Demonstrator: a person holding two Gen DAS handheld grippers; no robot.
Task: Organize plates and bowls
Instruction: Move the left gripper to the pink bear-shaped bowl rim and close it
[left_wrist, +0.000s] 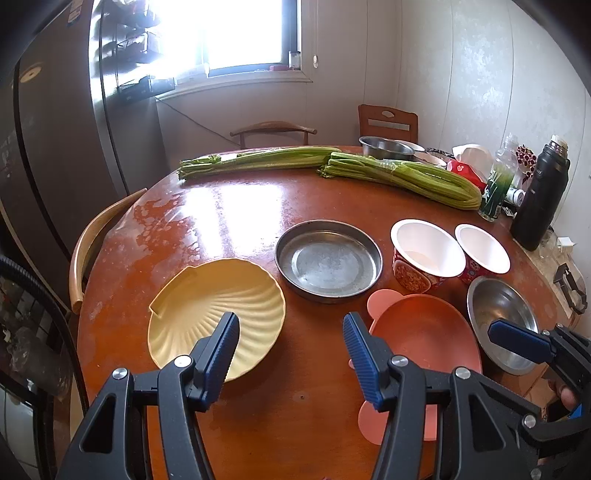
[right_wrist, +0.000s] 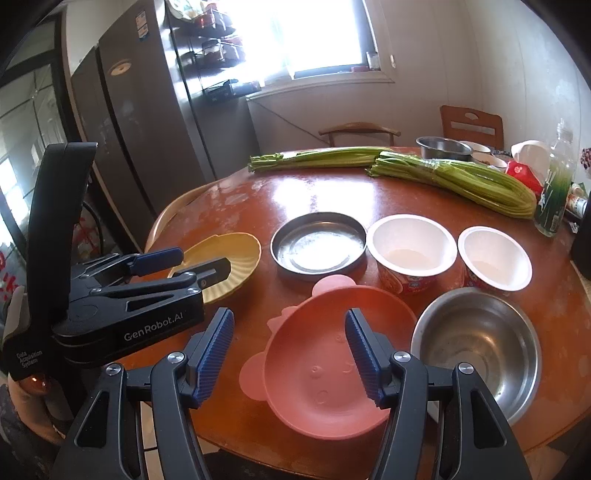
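**Kid:** Your two grippers hang over the near edge of the table. Are they holding anything?

**Helper:** No. Your left gripper has its jaws apart, with nothing between them. Your right gripper is the same, jaws apart and empty (that may be as tight as it ever goes).

**Kid:** What could go wrong?

**Helper:** I think the pink plate is the risky one. It sits right at the near edge of the table, under your right gripper. If you bump it or pinch only its thin rim, it could tip and slide off. It looks like smooth plastic, with little round ears.

**Kid:** And the shiny one beside it?

**Helper:** That steel bowl is also close to the edge, just to the right of the pink plate. It looks slippery, so the pads might slide on it.

**Kid:** What about the yellow one?

**Helper:** The yellow shell plate is under your left gripper. It has ridges and a wavy rim.

**Kid:** And farther back?

**Helper:** A round metal pan sits in the middle. Right of it are two white bowls, side by side, close or touching. If you knock one, the other may move too. Behind them all lies the celery.
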